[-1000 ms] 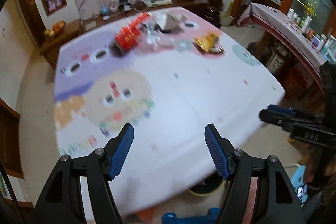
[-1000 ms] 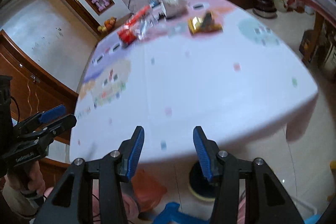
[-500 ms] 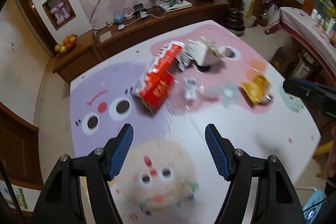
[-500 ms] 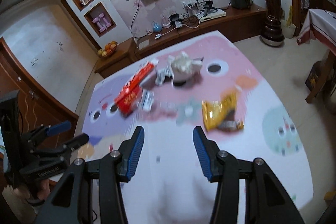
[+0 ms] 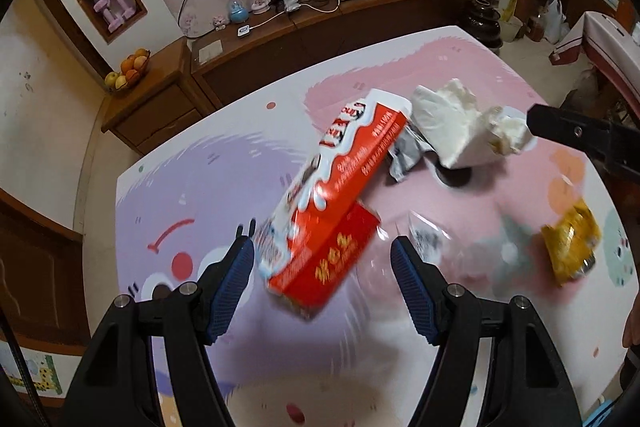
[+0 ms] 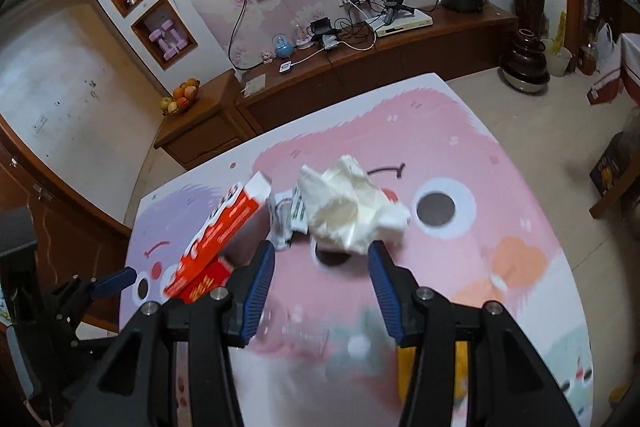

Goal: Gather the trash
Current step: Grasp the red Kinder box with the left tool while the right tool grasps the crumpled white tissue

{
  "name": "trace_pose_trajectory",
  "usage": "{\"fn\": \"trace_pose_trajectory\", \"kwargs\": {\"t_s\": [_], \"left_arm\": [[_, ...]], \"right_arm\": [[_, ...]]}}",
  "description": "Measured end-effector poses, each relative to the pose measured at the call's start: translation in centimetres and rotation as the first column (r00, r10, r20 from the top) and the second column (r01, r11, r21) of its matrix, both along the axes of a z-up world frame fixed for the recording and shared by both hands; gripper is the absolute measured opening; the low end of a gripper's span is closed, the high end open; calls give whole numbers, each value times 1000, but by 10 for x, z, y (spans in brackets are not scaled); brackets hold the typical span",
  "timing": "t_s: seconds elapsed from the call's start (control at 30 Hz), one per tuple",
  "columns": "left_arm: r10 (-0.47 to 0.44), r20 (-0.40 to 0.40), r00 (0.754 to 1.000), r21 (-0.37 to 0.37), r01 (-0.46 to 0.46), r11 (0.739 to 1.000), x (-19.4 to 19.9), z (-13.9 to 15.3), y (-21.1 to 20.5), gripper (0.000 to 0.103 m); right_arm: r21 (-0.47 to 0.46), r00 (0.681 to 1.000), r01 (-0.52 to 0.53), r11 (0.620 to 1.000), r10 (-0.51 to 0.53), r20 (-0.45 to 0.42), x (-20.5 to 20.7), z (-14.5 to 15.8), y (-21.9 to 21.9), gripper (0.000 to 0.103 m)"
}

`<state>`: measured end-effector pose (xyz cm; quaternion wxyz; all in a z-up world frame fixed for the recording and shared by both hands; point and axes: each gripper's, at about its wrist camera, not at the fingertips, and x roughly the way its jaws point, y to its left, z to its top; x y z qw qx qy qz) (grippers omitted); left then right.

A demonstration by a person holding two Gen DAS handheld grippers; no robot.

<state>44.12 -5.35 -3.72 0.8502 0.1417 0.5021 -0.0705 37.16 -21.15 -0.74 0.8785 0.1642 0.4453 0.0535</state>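
A rounded table (image 5: pixel 208 187), covered in a smooth glossy cloth printed with soft pink and lilac cartoon shapes, is carrying the scattered trash. The left gripper (image 5: pixel 322 273) is hanging over it with its ribbed blue pads standing well apart and gripping nothing; the near end of a long red-and-white cardboard carton (image 5: pixel 336 187), creased and tilted, is showing in the gap between them, resting on a flatter red box (image 5: pixel 332 259) with gold lettering. Past the carton's far end, a crumpled white tissue wad (image 5: pixel 452 123) is sitting beside a wrinkled silvery wrapper (image 5: pixel 404 155). A clear crinkly plastic film (image 5: pixel 428 235) is lying just beside the right-hand pad, and a crumpled shiny gold foil packet (image 5: pixel 572 247) is lying near the table's right edge. The right gripper (image 6: pixel 322 281) is hovering with its jaws likewise apart and empty, the tissue wad (image 6: pixel 352 211) sitting just beyond its tips and the carton (image 6: pixel 228 227) lying to the left.
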Motion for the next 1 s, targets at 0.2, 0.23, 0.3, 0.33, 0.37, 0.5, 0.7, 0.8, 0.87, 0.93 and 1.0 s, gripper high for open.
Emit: {"fn": "trace_pose_trajectory", "kwargs": {"t_s": [0.2, 0.23, 0.3, 0.33, 0.37, 0.5, 0.7, 0.8, 0.87, 0.93, 1.0], "left_arm": [[7, -20, 1000, 1, -7, 1000, 29, -20, -8, 69], [6, -23, 1000, 7, -6, 1000, 31, -22, -9, 69], [3, -24, 1000, 25, -3, 1000, 37, -29, -11, 69], [5, -26, 1000, 31, -5, 1000, 40, -33, -12, 69], [10, -28, 1000, 34, -9, 999, 43, -36, -12, 69], [27, -35, 999, 32, -26, 999, 55, -43, -13, 69], [41, -33, 999, 65, -39, 997, 70, -48, -19, 69], [50, -38, 998, 94, -46, 995, 76, -54, -21, 69], [68, -33, 997, 93, -65, 994, 77, -56, -19, 68], [81, -53, 995, 68, -78, 995, 78, -58, -15, 40], [86, -62, 994, 67, -82, 994, 74, -58, -11, 35]], "right_arm": [[0, 999, -20, 1000, 20, -37, 32, -20, 9, 49], [-8, 998, -26, 1000, 25, -53, 37, -25, 12, 49], [-36, 997, -26, 999, 23, -75, 44, -35, 16, 49], [-44, 996, -29, 999, 26, -81, 46, -38, 18, 49], [-54, 996, -30, 998, 25, -87, 48, -42, 20, 49], [-97, 994, -14, 995, 4, -107, 52, -54, 19, 48], [-106, 993, 1, 994, -13, -115, 50, -60, 6, 10], [-96, 994, -17, 995, 7, -109, 46, -61, 3, 9], [-87, 994, -24, 996, 14, -112, 44, -62, 3, 8], [-77, 992, -37, 996, 28, -120, 40, -63, 3, 7], [-67, 991, -60, 996, 52, -124, 35, -64, 5, 7]]}}
